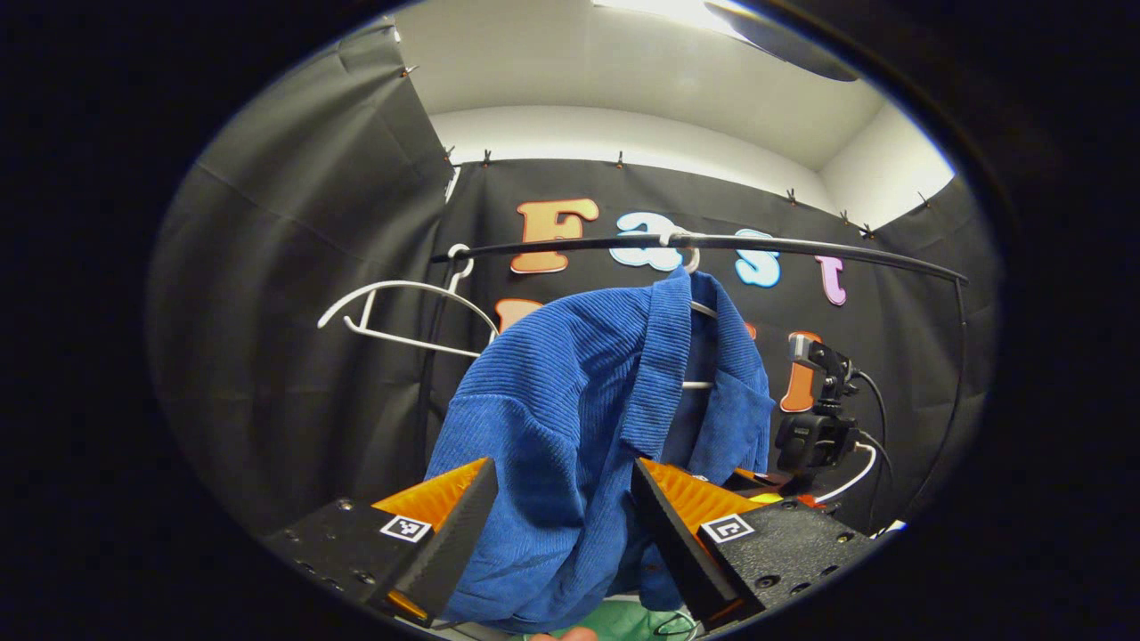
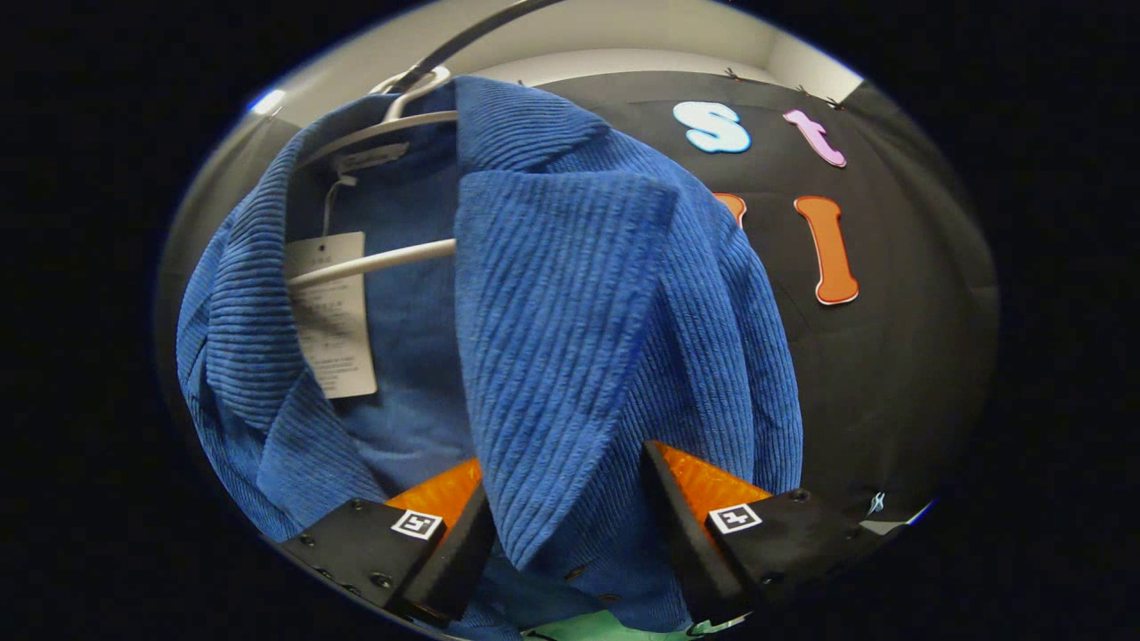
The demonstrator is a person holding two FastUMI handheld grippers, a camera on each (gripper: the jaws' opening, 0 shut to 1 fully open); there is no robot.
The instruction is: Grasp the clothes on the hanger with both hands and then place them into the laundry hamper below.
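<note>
A blue corduroy jacket [image 1: 579, 392] hangs on a white hanger [image 1: 699, 310] from a black rail [image 1: 802, 247]. My left gripper [image 1: 563, 467] is open, its two fingers standing on either side of the jacket's front and shoulder cloth without pressing on it. In the right gripper view the jacket [image 2: 579, 294] is very close, with its white hanger bar [image 2: 383, 258] and a paper tag [image 2: 334, 312] inside the collar. My right gripper [image 2: 565, 472] is open too, and the jacket's lapel hangs down between its fingers. A strip of green [image 2: 597, 628] shows under the jacket's hem.
An empty white hanger [image 1: 401, 312] hangs at the rail's left end. To the right of the jacket a black device with a cable [image 1: 815, 436] sits beside orange parts. Black cloth walls close in on the left, back and right.
</note>
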